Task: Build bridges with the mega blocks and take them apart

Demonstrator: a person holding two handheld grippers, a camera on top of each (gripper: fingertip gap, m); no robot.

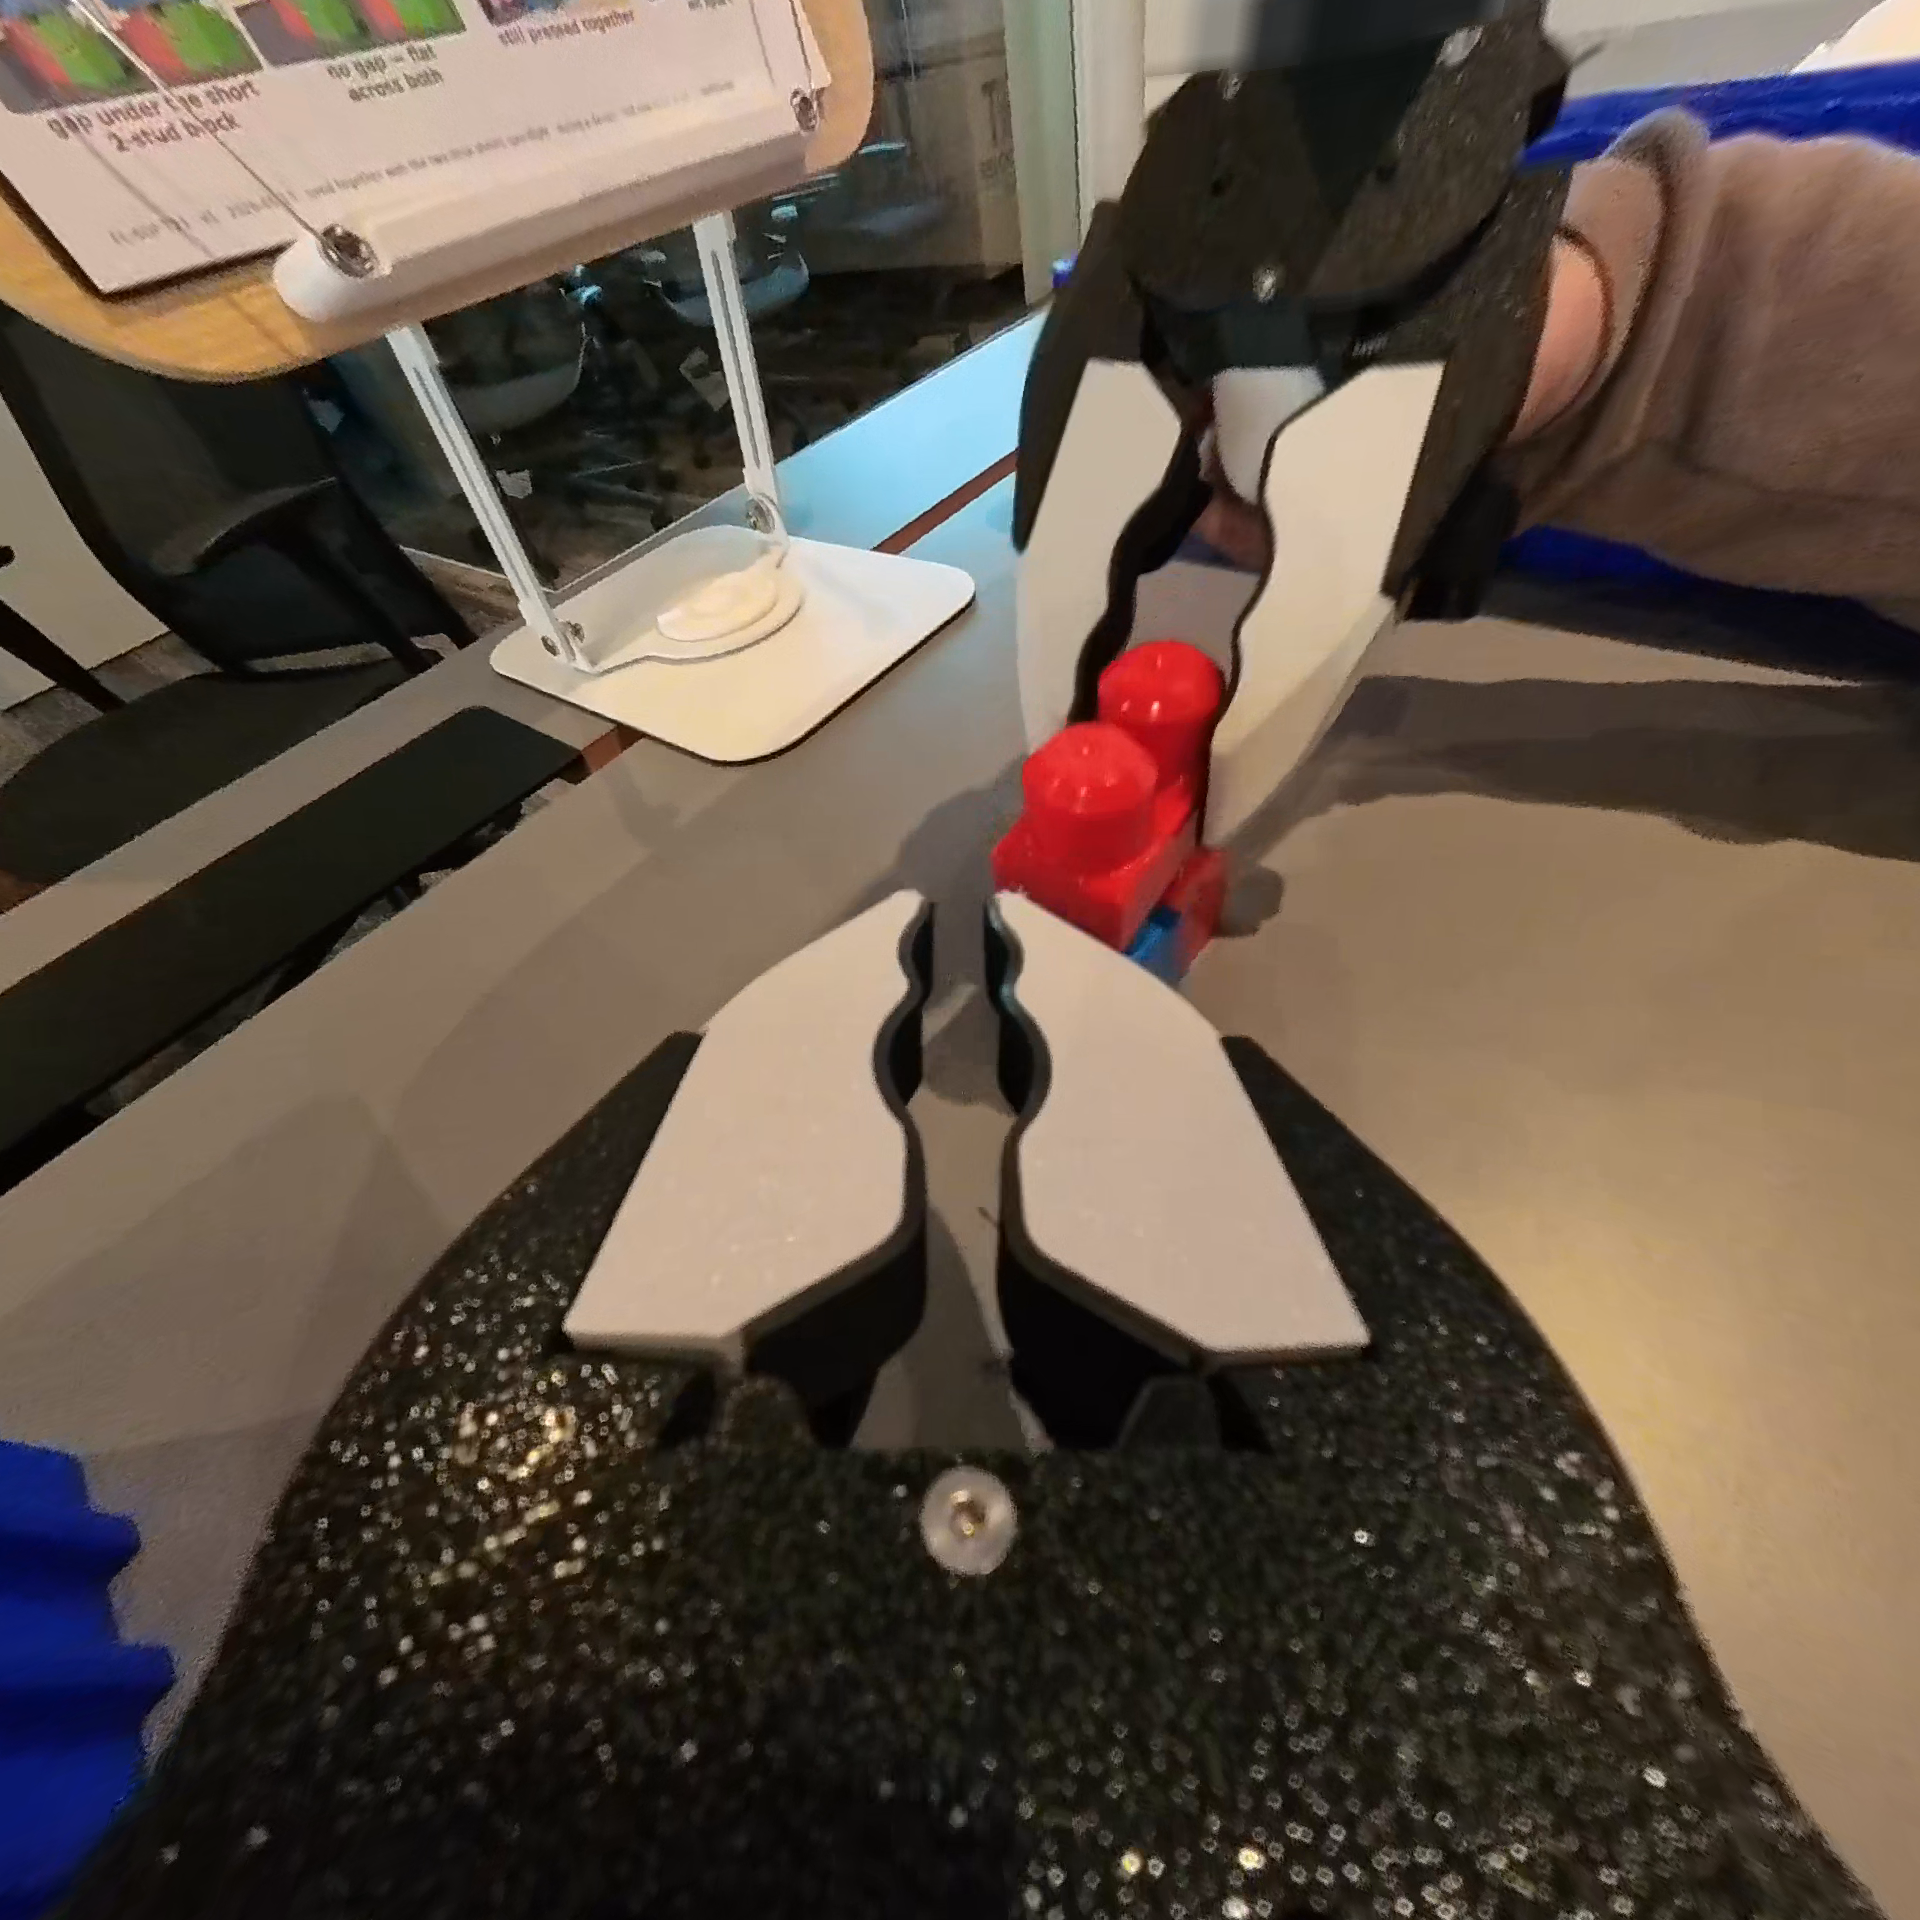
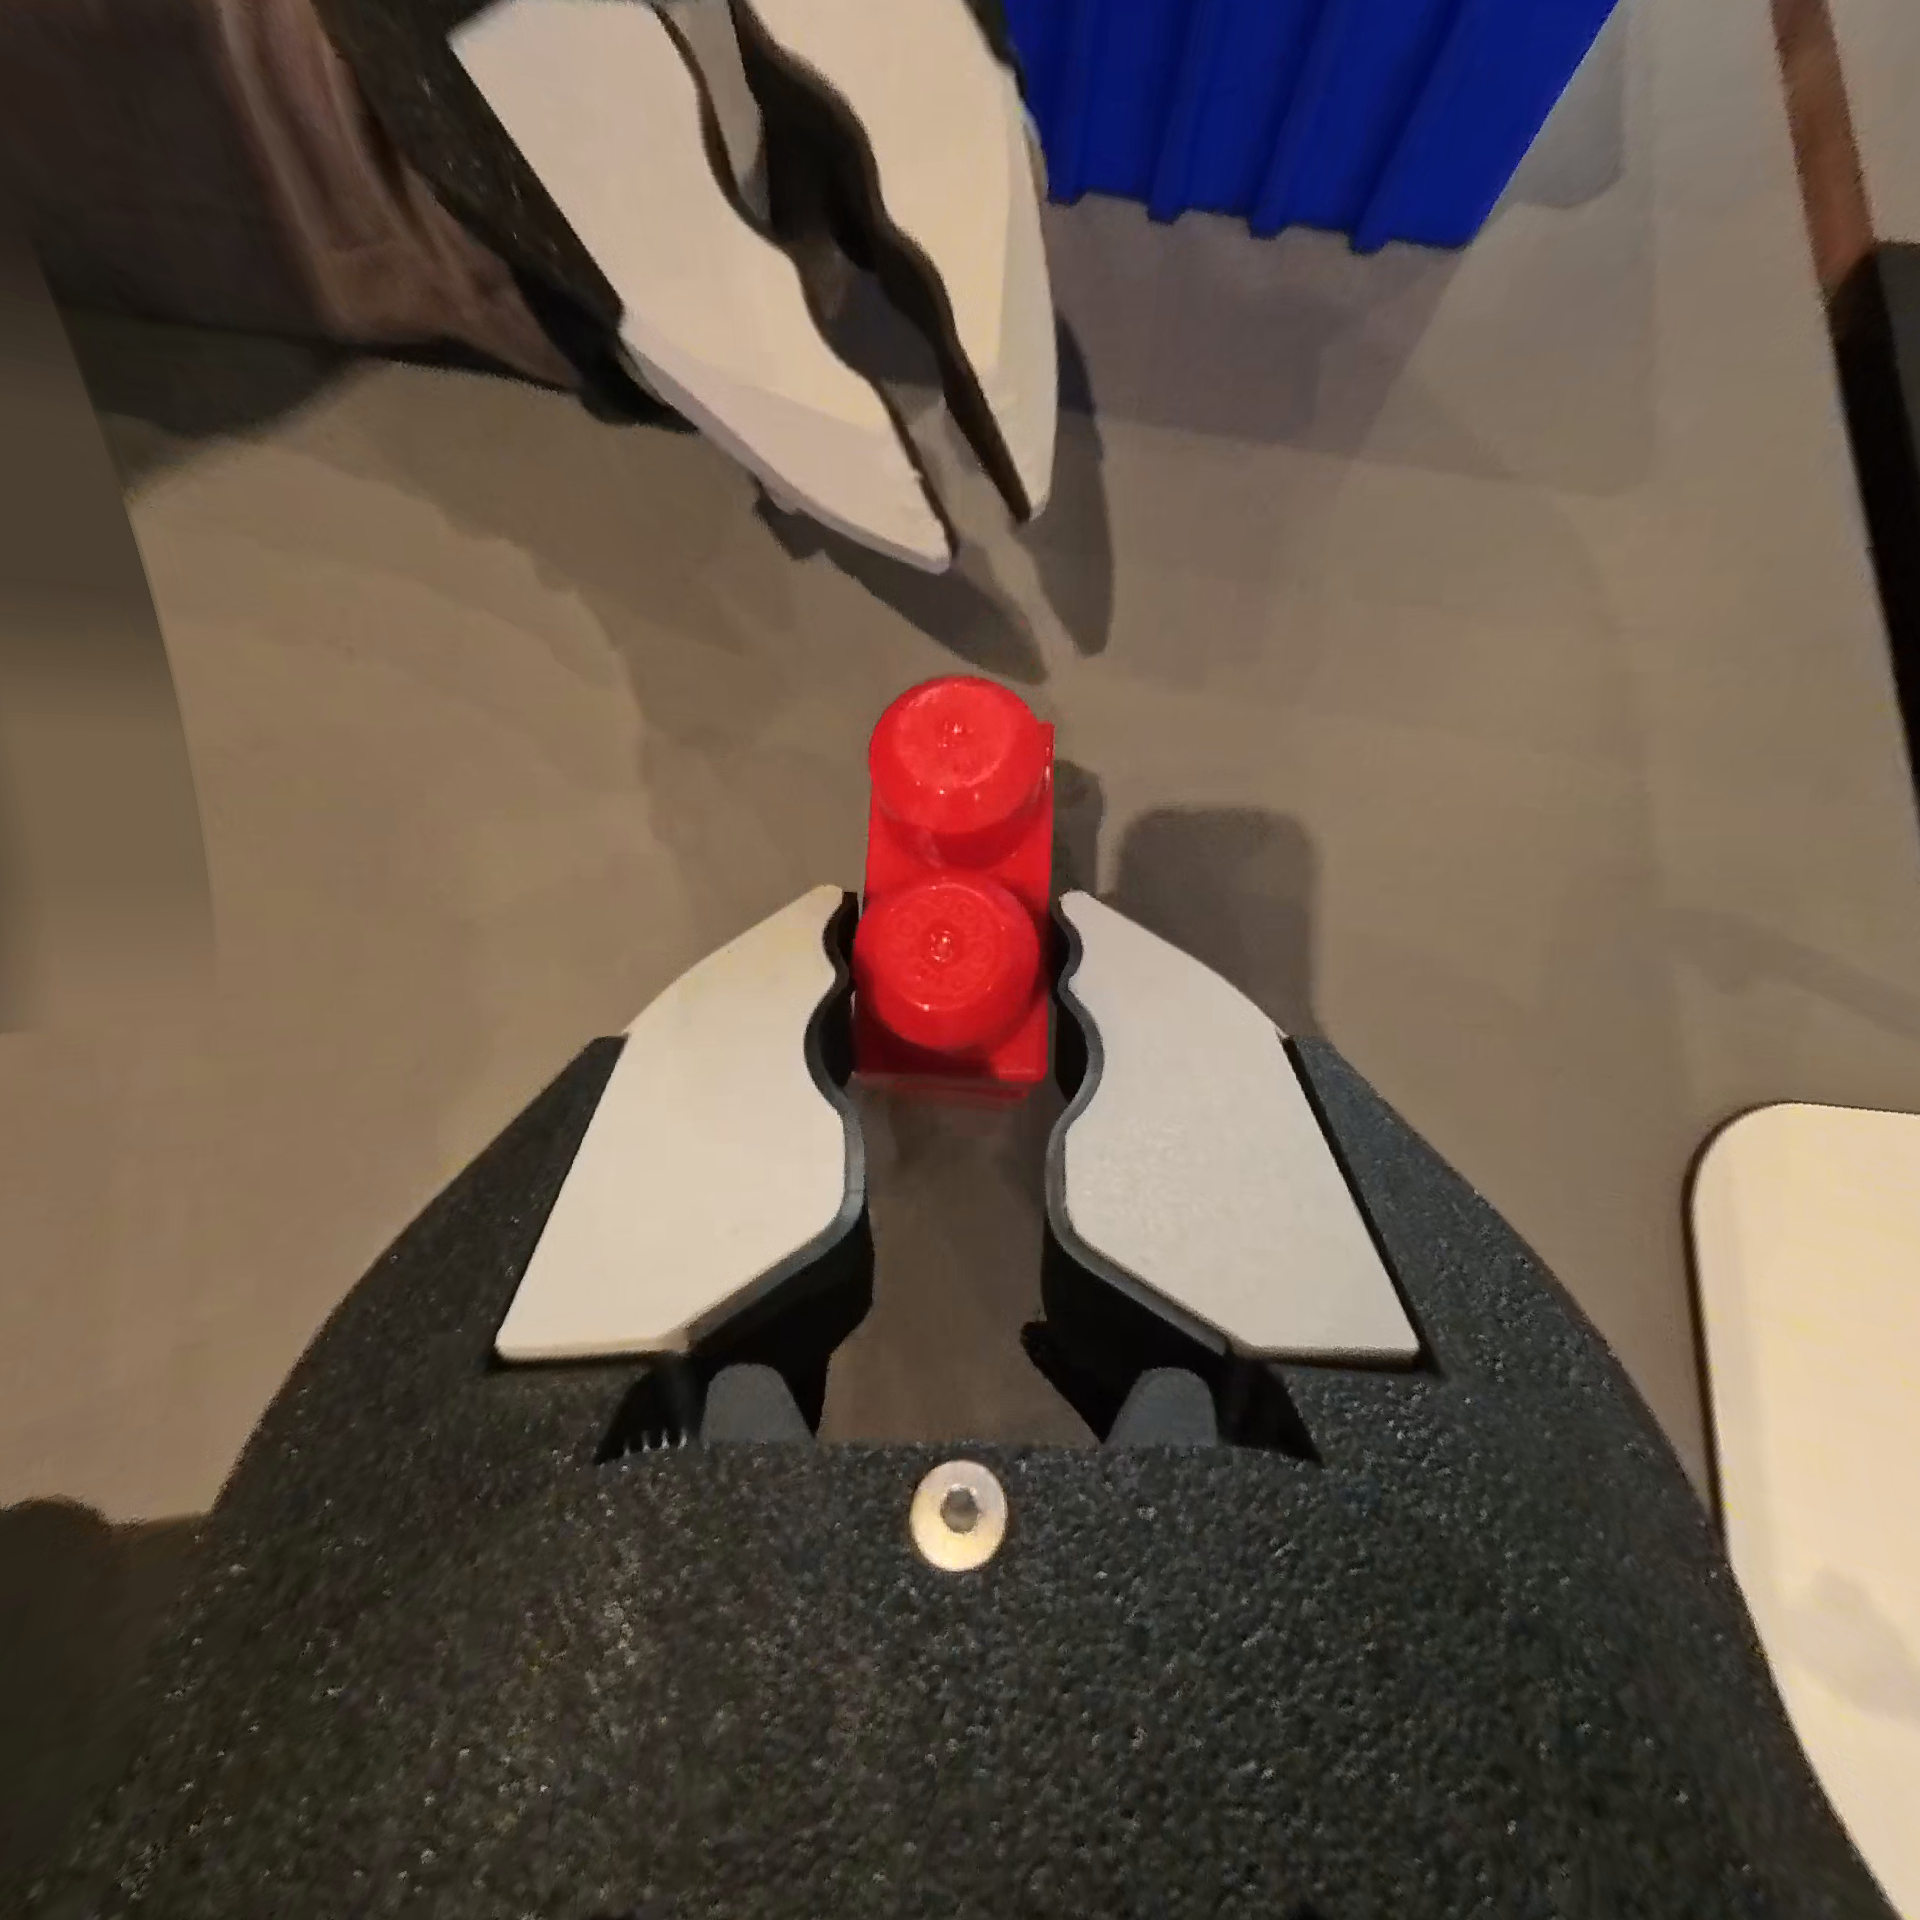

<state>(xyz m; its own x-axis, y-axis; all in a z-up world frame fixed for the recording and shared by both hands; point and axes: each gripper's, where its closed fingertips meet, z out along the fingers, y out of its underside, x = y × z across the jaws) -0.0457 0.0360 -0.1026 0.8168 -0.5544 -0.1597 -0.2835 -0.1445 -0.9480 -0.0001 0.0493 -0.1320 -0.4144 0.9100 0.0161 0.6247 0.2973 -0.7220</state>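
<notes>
A red two-stud block [image 2: 948,914] stands on the grey table [image 2: 416,831]. In the left wrist view it [image 1: 1101,800] sits on top of a small stack with a blue block [image 1: 1155,943] and another red piece [image 1: 1197,902] under it. My right gripper [image 2: 951,914] comes down over it and is shut on its sides at the near stud; it also shows in the left wrist view [image 1: 1138,774]. My left gripper [image 1: 956,914] is shut and empty, its tips just short of the stack; it also shows in the right wrist view [image 2: 982,530].
A clear sign stand with a white base [image 1: 748,665] stands on the table at the back left, and its base shows again in the right wrist view [image 2: 1818,1351]. A blue ridged bin [image 2: 1299,114] lies beyond the stack. Black chairs [image 1: 208,810] stand past the table's left edge.
</notes>
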